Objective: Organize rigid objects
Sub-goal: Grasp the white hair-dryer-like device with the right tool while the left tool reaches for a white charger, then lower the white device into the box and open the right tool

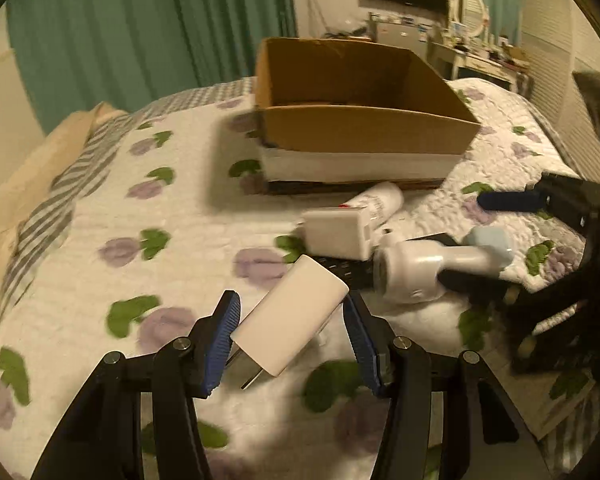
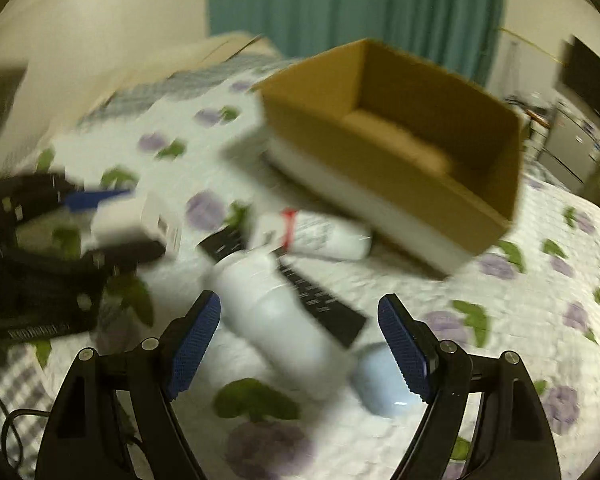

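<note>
A white plug charger (image 1: 290, 316) sits tilted between the blue pads of my left gripper (image 1: 292, 304); the pads touch or nearly touch its sides, and I cannot tell if it is gripped. An open cardboard box (image 1: 364, 128) stands on the bed beyond. A white adapter block (image 1: 336, 232), a white tube (image 1: 376, 200), a white lint shaver (image 1: 420, 272) and a black remote (image 1: 348, 270) lie in a pile. My right gripper (image 2: 300, 312) is open around the lint shaver (image 2: 276, 312). The box (image 2: 400, 152) is ahead of it. The right view is blurred.
The floral quilt (image 1: 120, 208) covers the bed. A pale blue egg-shaped object (image 2: 380, 380) lies by my right fingers. The left gripper's body (image 2: 40, 272) shows at the left of the right view. Teal curtains (image 1: 140, 28) and a dresser (image 1: 472, 52) stand behind.
</note>
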Motion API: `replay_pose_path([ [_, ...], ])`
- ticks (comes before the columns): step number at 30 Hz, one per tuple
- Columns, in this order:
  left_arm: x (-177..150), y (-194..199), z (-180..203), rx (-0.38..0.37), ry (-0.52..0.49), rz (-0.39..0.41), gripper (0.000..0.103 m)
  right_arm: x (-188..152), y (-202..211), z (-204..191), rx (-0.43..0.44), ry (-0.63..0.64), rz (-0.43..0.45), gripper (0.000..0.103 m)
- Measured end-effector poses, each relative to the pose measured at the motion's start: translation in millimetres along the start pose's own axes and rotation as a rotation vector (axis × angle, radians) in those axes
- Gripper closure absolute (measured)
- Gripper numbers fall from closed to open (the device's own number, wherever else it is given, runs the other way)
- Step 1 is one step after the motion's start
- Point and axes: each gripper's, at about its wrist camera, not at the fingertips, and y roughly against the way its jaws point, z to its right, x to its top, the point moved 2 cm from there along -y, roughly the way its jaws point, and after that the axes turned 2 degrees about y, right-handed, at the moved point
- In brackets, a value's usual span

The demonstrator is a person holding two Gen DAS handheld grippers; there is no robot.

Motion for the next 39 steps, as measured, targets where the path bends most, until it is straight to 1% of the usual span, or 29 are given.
replay_pose_path([
  [2, 0.8, 0.1, -7.2, 0.006, 0.028, -0.001, 0.049, 0.4, -12.7, -10.7, 0.005, 0.034, -0.030, 0.022],
  [6, 2.3, -2.1, -16.8, 0.014, 0.064, -0.004, 0.049, 1.0, -31.6, -19.3, -0.002, 0.056, -0.064, 0.023],
  [8, 1.6, -2.4, -20.4, 0.011, 0.077, -0.006, 0.049, 0.1, -36.1, -19.2, -0.003, 0.044, -0.073, 0.035],
  [9, 1.2, -1.9, -21.1, 0.008, 0.081, -0.005, 0.049, -0.3, -35.7, -17.5, -0.001, 0.039, -0.070, 0.037],
  [11, 1.5, -0.4, -22.4, 0.007, 0.088, -0.003, 0.049, 0.7, -32.3, -16.7, -0.007, 0.035, -0.057, 0.050],
  [12, 1.9, 0.4, -22.2, 0.007, 0.087, -0.002, 0.049, 1.7, -29.0, -15.7, -0.030, 0.031, -0.046, 0.051],
  [16, 5.0, 4.6, -19.8, 0.007, 0.091, 0.006, 0.049, 7.1, -9.5, -7.7, -0.036, -0.041, 0.012, 0.051],
  [18, 8.1, 8.8, -19.3, 0.007, 0.102, 0.014, 0.049, 11.6, 2.7, -1.2, -0.060, -0.070, 0.038, 0.051],
  [21, 16.5, 18.6, -17.0, 0.011, 0.107, 0.038, 0.049, 21.1, 20.9, 11.3, -0.069, -0.118, 0.073, 0.051],
  [26, 43.6, 38.1, -13.4, -0.008, 0.113, 0.098, 0.049, 53.2, 60.1, 38.0, -0.134, -0.150, 0.149, 0.051],
  [29, 72.5, 47.0, -8.3, -0.007, 0.081, 0.151, 0.050, 76.7, 79.5, 58.2, -0.164, -0.165, 0.196, 0.051],
  [30, 80.5, 47.9, -7.7, -0.011, 0.076, 0.162, 0.055, 84.1, 84.0, 64.1, -0.172, -0.167, 0.207, 0.051],
  [31, 90.2, 48.1, -8.0, -0.014, 0.074, 0.176, 0.063, 94.8, 88.4, 72.4, -0.186, -0.168, 0.225, 0.051],
  [32, 103.9, 45.6, -8.1, -0.018, 0.071, 0.182, 0.065, 102.5, 88.8, 77.1, -0.192, -0.168, 0.233, 0.051],
  [34, 122.2, 41.3, -8.5, -0.022, 0.068, 0.203, 0.083, 115.9, 89.1, 87.1, -0.204, -0.171, 0.250, 0.051],
  [35, 135.6, 38.2, -8.0, -0.033, 0.063, 0.222, 0.086, 124.2, 86.7, 93.2, -0.209, -0.172, 0.258, 0.051],
  [37, 152.1, 30.4, -4.7, -0.062, 0.045, 0.233, 0.101, 133.1, 80.8, 100.0, -0.210, -0.174, 0.261, 0.051],
  [39, 167.1, 15.0, 0.4, -0.101, 0.033, 0.216, 0.102, 141.7, 67.3, 108.2, -0.203, -0.179, 0.259, 0.051],
])
